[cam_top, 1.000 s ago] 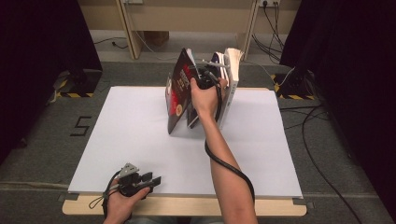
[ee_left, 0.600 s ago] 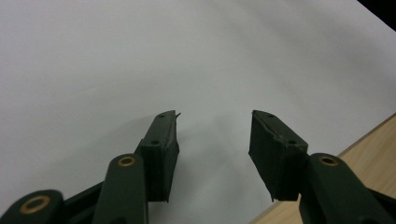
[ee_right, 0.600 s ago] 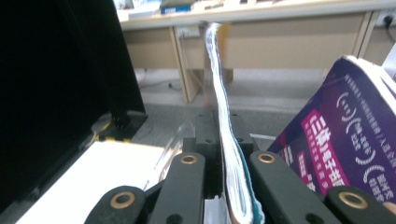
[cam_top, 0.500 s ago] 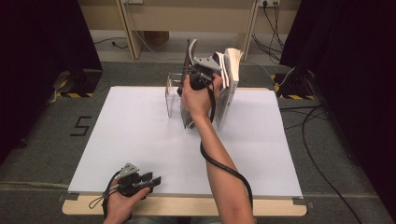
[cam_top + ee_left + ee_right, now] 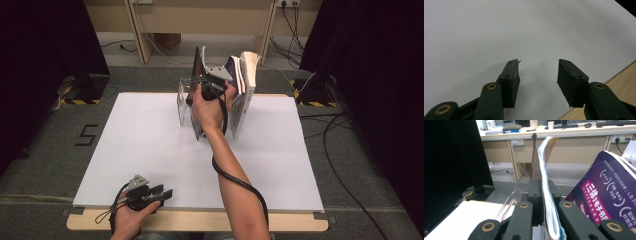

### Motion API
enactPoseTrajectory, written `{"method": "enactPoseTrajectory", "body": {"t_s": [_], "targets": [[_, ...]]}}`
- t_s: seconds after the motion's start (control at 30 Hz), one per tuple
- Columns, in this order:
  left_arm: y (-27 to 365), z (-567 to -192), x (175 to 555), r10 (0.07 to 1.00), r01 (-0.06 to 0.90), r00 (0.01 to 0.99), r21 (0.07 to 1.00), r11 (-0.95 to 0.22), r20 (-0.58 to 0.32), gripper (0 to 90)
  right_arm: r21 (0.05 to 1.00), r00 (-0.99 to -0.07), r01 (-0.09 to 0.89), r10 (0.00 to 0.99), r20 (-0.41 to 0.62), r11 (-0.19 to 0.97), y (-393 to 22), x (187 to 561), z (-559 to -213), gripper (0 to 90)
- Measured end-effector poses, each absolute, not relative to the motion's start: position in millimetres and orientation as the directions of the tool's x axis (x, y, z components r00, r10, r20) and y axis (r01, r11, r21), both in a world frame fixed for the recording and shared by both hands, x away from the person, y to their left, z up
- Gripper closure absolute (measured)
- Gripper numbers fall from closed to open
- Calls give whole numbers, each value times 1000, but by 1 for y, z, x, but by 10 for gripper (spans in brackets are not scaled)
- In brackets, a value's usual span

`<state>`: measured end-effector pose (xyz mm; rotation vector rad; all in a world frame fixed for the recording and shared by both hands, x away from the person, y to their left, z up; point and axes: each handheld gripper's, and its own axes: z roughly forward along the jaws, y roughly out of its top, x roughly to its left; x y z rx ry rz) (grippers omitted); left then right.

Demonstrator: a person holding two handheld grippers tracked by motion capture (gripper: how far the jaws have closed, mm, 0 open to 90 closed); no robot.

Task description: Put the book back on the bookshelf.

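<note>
The thin dark-covered book that a second ago leans out to the left with its red-and-black cover showing now stands nearly upright and edge-on in the clear plastic book stand. The right gripper, clamped on it, sits a little further right, closer to the leaning purple-covered book. Its jaws close and then ease slightly, the book between them.

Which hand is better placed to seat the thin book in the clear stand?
Right. The right gripper is shut on the thin book, upright over the clear stand beside the purple book. The left gripper rests open at the table's near edge, far from the books.
</note>
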<state>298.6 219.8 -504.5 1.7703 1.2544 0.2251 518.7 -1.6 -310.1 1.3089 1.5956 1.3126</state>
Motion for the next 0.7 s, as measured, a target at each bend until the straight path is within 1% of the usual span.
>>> {"method": "enactPoseTrajectory", "body": {"t_s": [0.07, 0.27, 0.7], "targets": [[220, -505, 299, 820, 651, 461, 757, -52, -340, 512, 961, -265, 276, 961, 79, -3, -3, 517, -311, 814], [219, -505, 299, 819, 650, 462, 758, -52, -340, 512, 958, -274, 287, 956, 103, -21, -9, 514, -310, 741], [218, -505, 299, 818, 650, 466, 758, -58, -337, 512, 946, -257, 318, 955, 146, -59, -27, 511, -305, 715]]}}
